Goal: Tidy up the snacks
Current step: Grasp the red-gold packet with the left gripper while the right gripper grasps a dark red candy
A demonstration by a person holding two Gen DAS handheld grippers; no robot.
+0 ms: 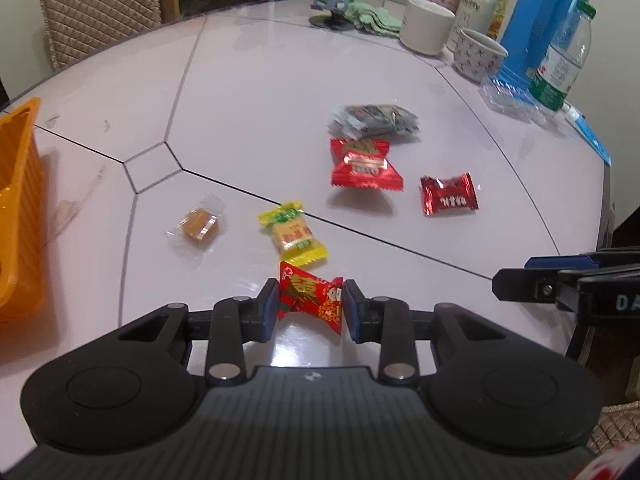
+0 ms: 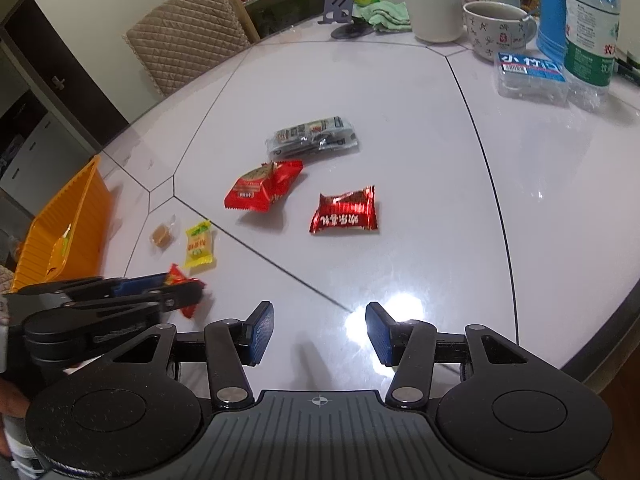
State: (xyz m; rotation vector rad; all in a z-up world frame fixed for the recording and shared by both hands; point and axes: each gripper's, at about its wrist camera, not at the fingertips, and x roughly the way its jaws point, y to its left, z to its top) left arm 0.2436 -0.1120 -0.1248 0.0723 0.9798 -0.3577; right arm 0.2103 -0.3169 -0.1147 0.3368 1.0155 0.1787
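Note:
My left gripper (image 1: pixel 310 306) is shut on a red patterned candy (image 1: pixel 314 300) just above the table; it also shows in the right wrist view (image 2: pixel 182 280). Ahead lie a yellow candy (image 1: pixel 292 234), a brown candy in clear wrap (image 1: pixel 198 224), a big red packet (image 1: pixel 364 166), a dark red candy (image 1: pixel 448 198) and a grey packet (image 1: pixel 374 120). The orange basket (image 1: pixel 18 200) stands at the left. My right gripper (image 2: pixel 320 334) is open and empty over bare table, and the dark red candy (image 2: pixel 346 212) lies beyond it.
At the back right stand white mugs (image 1: pixel 426 24), a patterned cup (image 1: pixel 478 54), a water bottle (image 1: pixel 562 64), a blue box (image 1: pixel 536 20), a clear plastic box (image 2: pixel 530 76) and a green cloth (image 1: pixel 376 20). A padded chair (image 1: pixel 100 8) is behind the table.

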